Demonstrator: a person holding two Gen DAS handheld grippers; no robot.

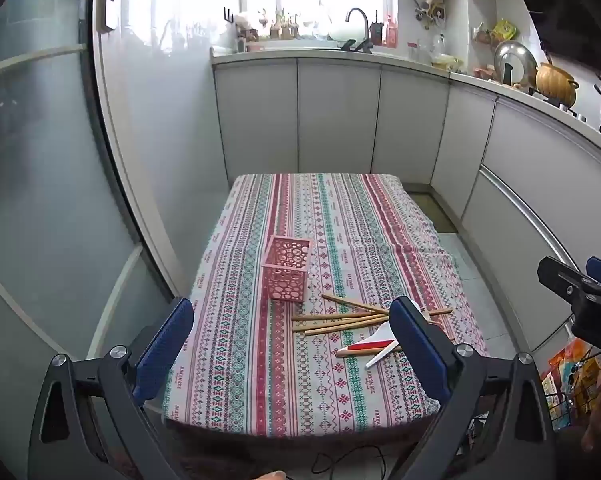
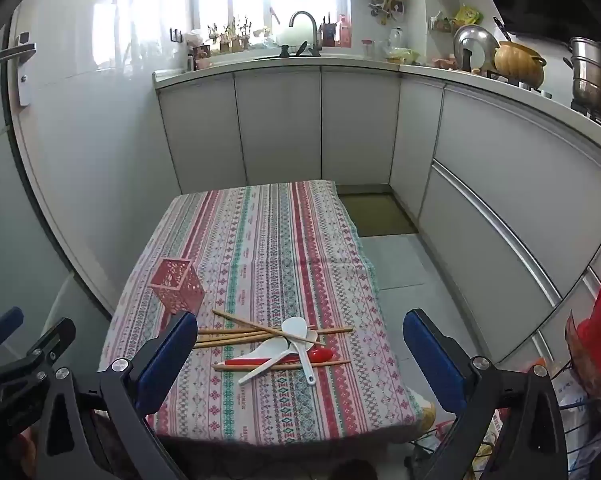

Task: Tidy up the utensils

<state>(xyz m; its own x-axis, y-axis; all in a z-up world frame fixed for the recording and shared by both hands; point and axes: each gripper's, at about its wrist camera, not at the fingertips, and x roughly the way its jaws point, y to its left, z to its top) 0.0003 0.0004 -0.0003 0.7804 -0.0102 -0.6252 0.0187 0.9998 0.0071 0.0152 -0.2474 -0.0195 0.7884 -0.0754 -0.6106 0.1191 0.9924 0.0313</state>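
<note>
Both grippers hang above the near edge of the bench, tilted down, with nothing between their fingers: the left gripper stands wide apart, and so does the right gripper. Just ahead of the right gripper lies the loose pile: wooden chopsticks crossed under white spoons and a red spoon. Ahead and left of that pile, near the left gripper's line, the pink perforated holder stands upright and looks empty. By my reading nothing is sorted yet; every utensil remains to go in.
</note>
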